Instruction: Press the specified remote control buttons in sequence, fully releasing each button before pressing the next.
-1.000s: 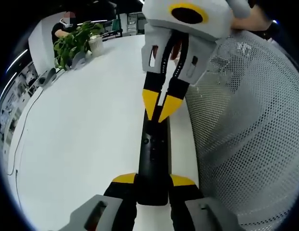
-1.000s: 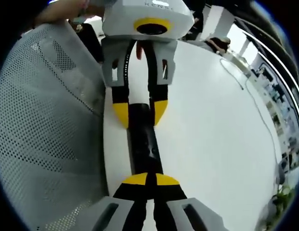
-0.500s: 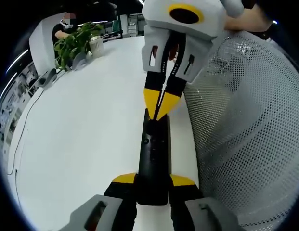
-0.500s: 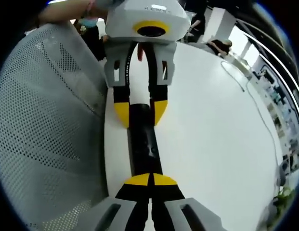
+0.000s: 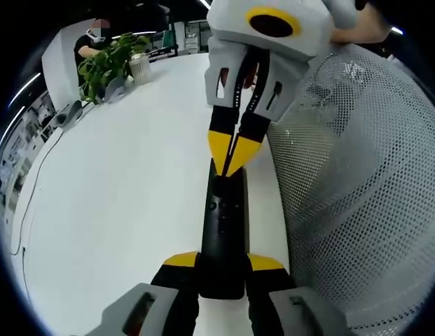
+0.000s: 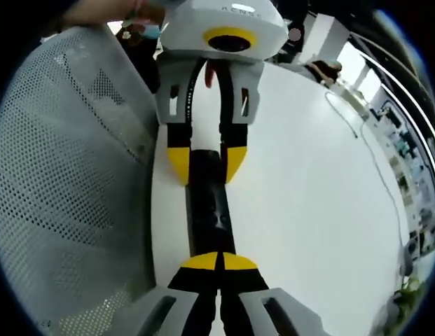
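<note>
Basically the left tool (image 5: pixel 223 264) clamped the remote (image 5: pixel 223 231) flat on the tabletop (image 5: pixel 119 210) so the right tool (image 5: pixel 233 159), tips closed together and empty, could poke a button.

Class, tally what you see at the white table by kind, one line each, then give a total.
Slim black remote control: 1
Yellow-tipped grippers: 2, left gripper and right gripper
Grey mesh chair back: 1
Leafy green potted plant: 1
Total: 5
</note>
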